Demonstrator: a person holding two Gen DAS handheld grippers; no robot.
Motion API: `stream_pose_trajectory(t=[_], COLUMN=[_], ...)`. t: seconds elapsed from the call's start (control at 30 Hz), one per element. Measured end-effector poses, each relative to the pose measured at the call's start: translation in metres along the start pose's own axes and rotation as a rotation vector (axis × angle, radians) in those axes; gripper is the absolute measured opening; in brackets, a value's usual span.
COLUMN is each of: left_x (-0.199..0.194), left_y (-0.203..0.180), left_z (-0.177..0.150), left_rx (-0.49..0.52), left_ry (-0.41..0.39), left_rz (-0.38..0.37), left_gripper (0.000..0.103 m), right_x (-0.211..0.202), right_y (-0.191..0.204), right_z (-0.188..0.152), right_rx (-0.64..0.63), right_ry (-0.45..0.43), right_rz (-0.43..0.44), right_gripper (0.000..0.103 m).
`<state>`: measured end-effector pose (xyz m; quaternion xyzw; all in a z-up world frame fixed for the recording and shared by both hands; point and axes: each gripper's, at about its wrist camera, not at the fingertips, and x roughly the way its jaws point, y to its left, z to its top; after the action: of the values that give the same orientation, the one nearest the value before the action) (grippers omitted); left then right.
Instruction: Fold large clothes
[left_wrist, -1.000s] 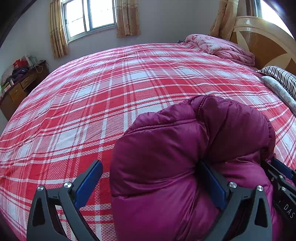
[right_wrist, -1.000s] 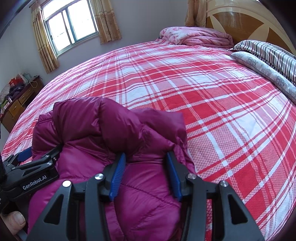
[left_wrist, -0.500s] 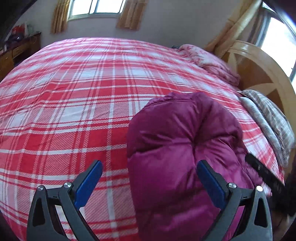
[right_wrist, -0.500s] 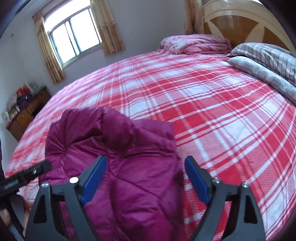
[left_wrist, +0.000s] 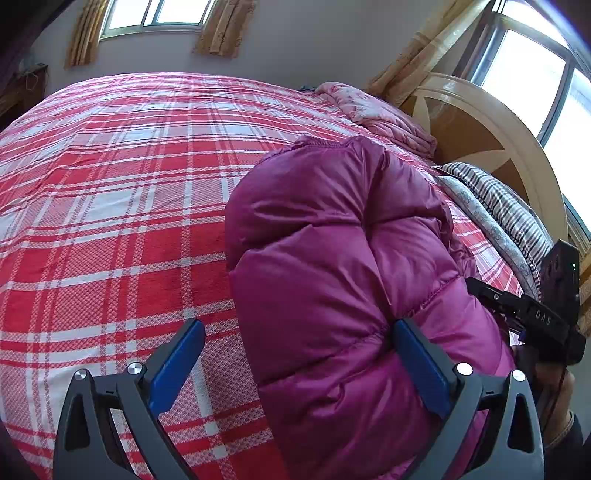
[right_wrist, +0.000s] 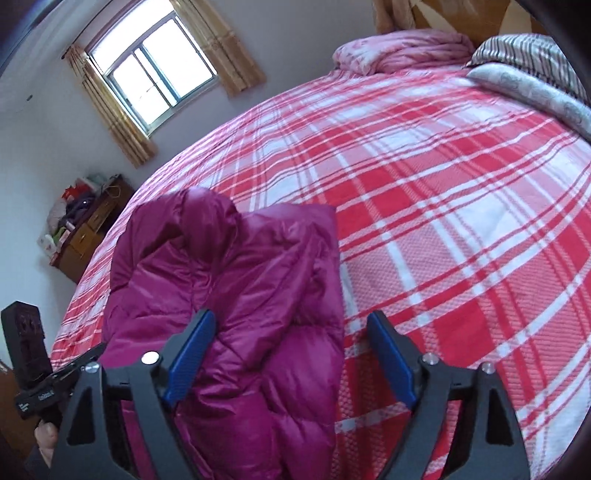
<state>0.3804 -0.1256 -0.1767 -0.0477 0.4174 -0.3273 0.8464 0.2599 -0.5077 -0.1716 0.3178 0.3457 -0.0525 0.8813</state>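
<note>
Jacket (right_wrist: 236, 295) bundled, right tool (right_wrist: 291, 354) wide, seemingly unclamped

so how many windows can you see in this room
2. One window is in the wall across the bed from the cameras, between tan curtains. A second window stands behind the wooden headboard. Others may lie out of view.

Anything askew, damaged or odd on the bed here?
Nothing damaged. The magenta puffer jacket sits as a lumpy, uneven bundle on the plaid bedspread, one fold humped up. Both grippers, left and right, are open.
</note>
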Motion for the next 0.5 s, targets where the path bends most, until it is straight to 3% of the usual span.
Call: stream_pose_trajectory(t=[0.1,0.2,0.23,0.27,0.3,0.33,0.4,0.5], left_x=[0.005,0.009,0.008,0.008,0.007,0.005,0.003,-0.003], left_y=[0.007,0.004,0.002,0.000,-0.005,-0.008,-0.019,-0.037], left_z=[-0.001,0.001,0.001,0.000,0.000,0.000,-0.001,-0.004], left_rx=[-0.039,-0.034,-0.028,-0.021,-0.007,0.007,0.040,0.093], left_ry=[0.017,0.024,0.023,0.020,0.014,0.005,-0.006,-0.006], left_rz=[-0.042,-0.039,-0.029,-0.018,-0.001,0.020,0.047,0.049], left_gripper=[0.102,0.102,0.102,0.102,0.102,0.102,0.101,0.077], right_x=[-0.001,0.002,0.004,0.005,0.007,0.011,0.012,0.012], right_y=[-0.010,-0.006,-0.004,-0.003,-0.004,-0.004,0.000,0.002], right_z=[-0.003,-0.006,-0.006,-0.006,-0.007,-0.009,-0.010,-0.010], right_rx=[0.045,0.028,0.022,0.025,0.042,0.062,0.049,0.049], right_ry=[-0.022,-0.033,-0.027,-0.014,0.012,0.033,0.025,0.011], right_rz=[0.053,0.040,0.043,0.079,0.140,0.180,0.175,0.172], right_gripper=[0.082,0.080,0.075,0.054,0.047,0.041,0.038,0.032])
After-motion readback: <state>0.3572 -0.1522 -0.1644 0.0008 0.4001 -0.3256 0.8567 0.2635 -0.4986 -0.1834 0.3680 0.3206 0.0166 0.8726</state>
